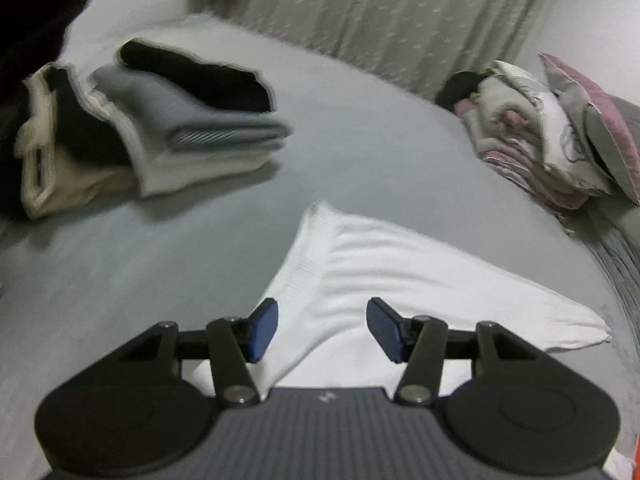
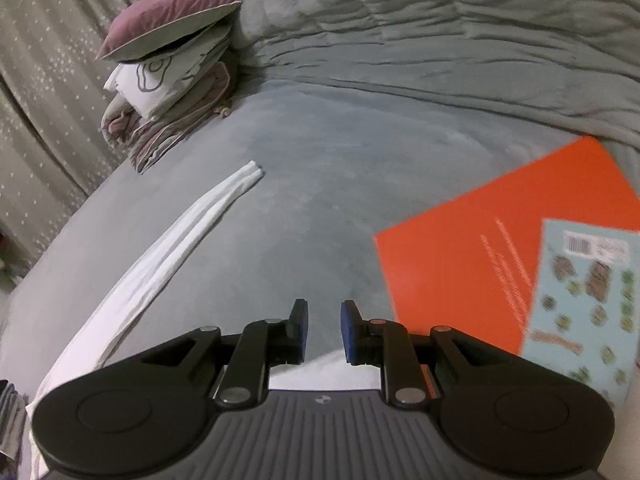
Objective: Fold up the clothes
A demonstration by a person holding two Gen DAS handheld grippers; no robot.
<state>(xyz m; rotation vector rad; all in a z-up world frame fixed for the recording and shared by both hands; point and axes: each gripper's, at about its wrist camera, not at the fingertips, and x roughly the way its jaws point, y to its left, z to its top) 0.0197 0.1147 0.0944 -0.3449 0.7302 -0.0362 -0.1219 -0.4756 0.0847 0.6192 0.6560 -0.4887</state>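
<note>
A white ribbed garment (image 1: 384,276) lies flat on the grey bed (image 1: 160,264) in the left wrist view. My left gripper (image 1: 322,330) is open just above its near part, holding nothing. In the right wrist view the same white garment (image 2: 172,252) shows as a long narrow strip running from lower left to the middle. My right gripper (image 2: 324,330) is open and empty over the grey bed cover (image 2: 340,184), to the right of the strip.
A pile of folded clothes (image 1: 152,128) in black, grey, white and cream lies at the far left. Stacked bedding and a pink pillow (image 1: 560,136) sit at the right, also seen in the right wrist view (image 2: 172,60). An orange folder (image 2: 500,248) and a light-blue sheet (image 2: 584,300) lie at right. Curtains (image 1: 400,8) hang behind.
</note>
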